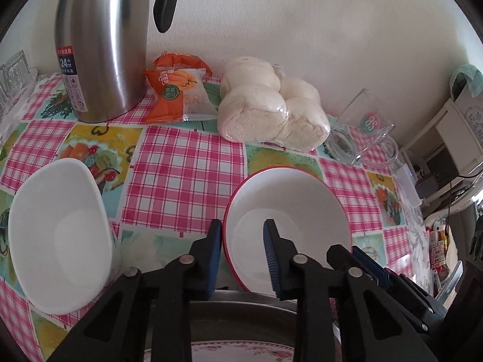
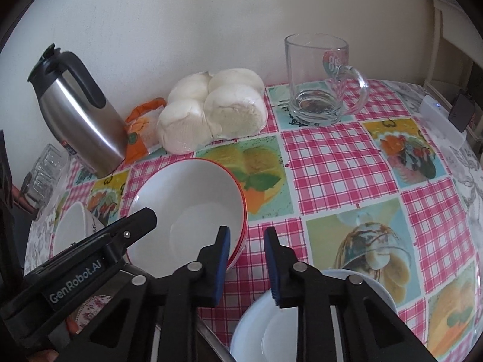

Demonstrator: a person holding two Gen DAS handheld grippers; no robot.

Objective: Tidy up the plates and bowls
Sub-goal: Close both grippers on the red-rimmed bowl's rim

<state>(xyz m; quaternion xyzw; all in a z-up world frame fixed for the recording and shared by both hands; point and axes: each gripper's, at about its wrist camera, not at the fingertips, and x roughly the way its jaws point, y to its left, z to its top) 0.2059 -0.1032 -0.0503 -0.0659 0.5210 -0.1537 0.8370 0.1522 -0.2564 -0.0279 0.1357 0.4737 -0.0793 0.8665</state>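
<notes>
White squarish ceramic bowl [image 1: 59, 238] far left on checked oilcloth table [image 1: 187, 166], untouched; left gripper [image 1: 243, 236] jaws narrow, straddling left rim of round red-rimmed white bowl [image 1: 286, 208], one finger outside, one inside; right gripper [image 2: 246, 242] jaws narrow on that bowl's right rim; pale blue plate [image 2: 374, 286] below; steel thermos [image 1: 102, 45], cream wall behind
</notes>
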